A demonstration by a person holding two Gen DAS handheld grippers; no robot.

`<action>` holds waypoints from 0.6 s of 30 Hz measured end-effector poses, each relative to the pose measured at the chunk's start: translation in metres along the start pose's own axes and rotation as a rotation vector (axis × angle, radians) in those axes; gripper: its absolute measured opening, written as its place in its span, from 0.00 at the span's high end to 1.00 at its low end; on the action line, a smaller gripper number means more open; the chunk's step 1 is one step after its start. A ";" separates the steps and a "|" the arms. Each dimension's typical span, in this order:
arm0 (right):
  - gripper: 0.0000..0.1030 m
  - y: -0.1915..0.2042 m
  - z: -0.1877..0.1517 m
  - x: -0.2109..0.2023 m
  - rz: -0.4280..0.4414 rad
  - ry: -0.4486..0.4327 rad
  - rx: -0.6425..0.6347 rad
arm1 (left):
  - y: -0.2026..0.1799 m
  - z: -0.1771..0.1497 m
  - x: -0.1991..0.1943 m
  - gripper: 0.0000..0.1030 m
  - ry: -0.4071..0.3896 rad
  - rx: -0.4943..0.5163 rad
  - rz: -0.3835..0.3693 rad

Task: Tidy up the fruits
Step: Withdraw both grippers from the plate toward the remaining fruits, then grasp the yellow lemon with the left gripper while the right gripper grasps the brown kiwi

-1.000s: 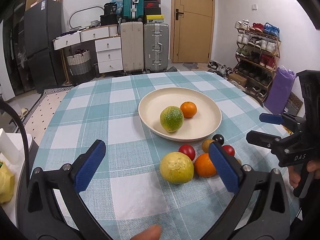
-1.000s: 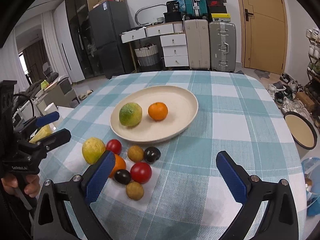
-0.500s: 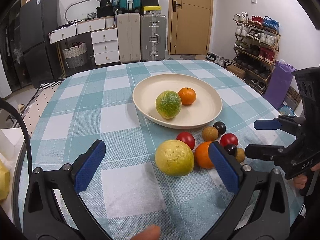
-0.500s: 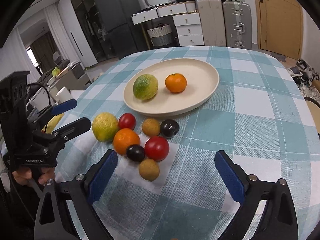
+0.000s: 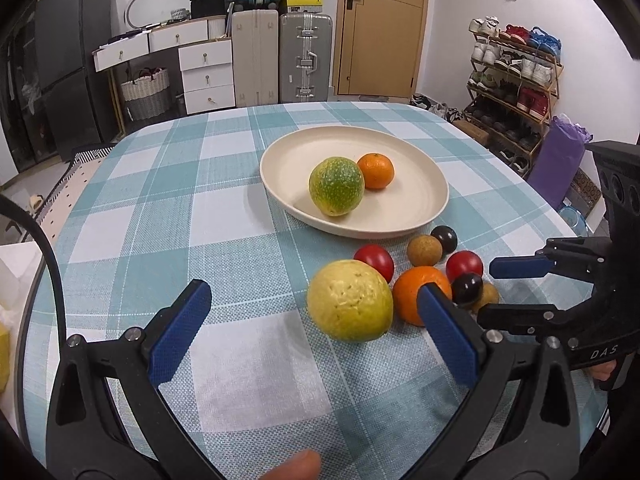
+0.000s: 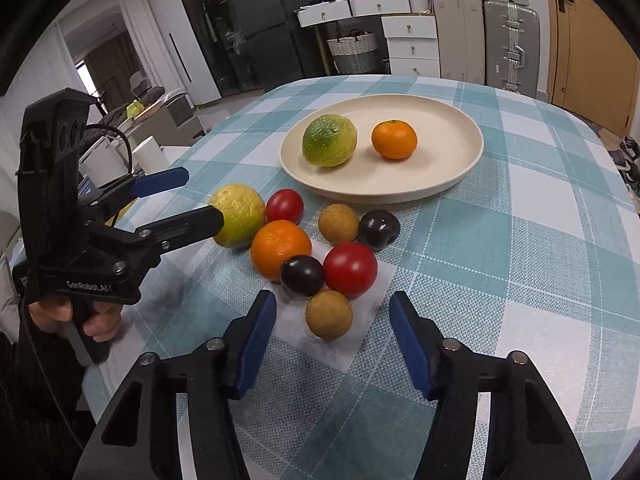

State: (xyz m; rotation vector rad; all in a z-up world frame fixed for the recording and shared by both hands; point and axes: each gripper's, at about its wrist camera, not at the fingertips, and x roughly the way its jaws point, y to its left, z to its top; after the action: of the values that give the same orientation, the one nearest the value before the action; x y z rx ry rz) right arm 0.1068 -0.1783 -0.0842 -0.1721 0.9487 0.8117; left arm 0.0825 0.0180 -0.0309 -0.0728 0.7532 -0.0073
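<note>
A cream plate point(image 5: 280, 196) point(image 6: 460, 176) holds a green-yellow fruit point(image 5: 337, 186) point(image 6: 329, 141) and a small orange point(image 5: 376, 171) point(image 6: 394, 139). In front of it lie a big yellow fruit point(image 5: 350, 306) point(image 6: 240, 216), an orange point(image 5: 416, 292) point(image 6: 280, 246), red tomatoes point(image 6: 350, 269), dark plums point(image 6: 302, 275) and brown round fruits point(image 6: 329, 314). My left gripper point(image 5: 312, 300) point(image 6: 180, 196) is open, with the yellow fruit just ahead between its fingertips. The jaws of my right gripper point(image 6: 332, 306) point(image 5: 520, 288) are closing; the nearest brown fruit sits between them, untouched.
The checked cloth covers a round table point(image 5: 180, 184) whose edge curves close on both sides. A person's hand point(image 6: 92, 320) holds the left gripper's handle. Beyond the table stand suitcases point(image 5: 304, 60), drawers point(image 5: 206, 76) and a shoe rack point(image 5: 516, 80).
Both grippers have come down closer to the fruit cluster. The right gripper's jaws have narrowed from wide open to either side of the nearest brown fruit. The left gripper's jaws stay wide.
</note>
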 end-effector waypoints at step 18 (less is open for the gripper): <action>0.63 0.001 -0.004 0.004 0.026 0.023 -0.004 | 0.001 -0.003 0.008 0.00 0.024 -0.013 -0.013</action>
State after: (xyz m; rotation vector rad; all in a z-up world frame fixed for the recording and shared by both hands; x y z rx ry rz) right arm 0.1046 -0.1771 -0.0897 -0.1732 0.9729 0.8374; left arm 0.0866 0.0189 -0.0387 -0.0904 0.7764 -0.0155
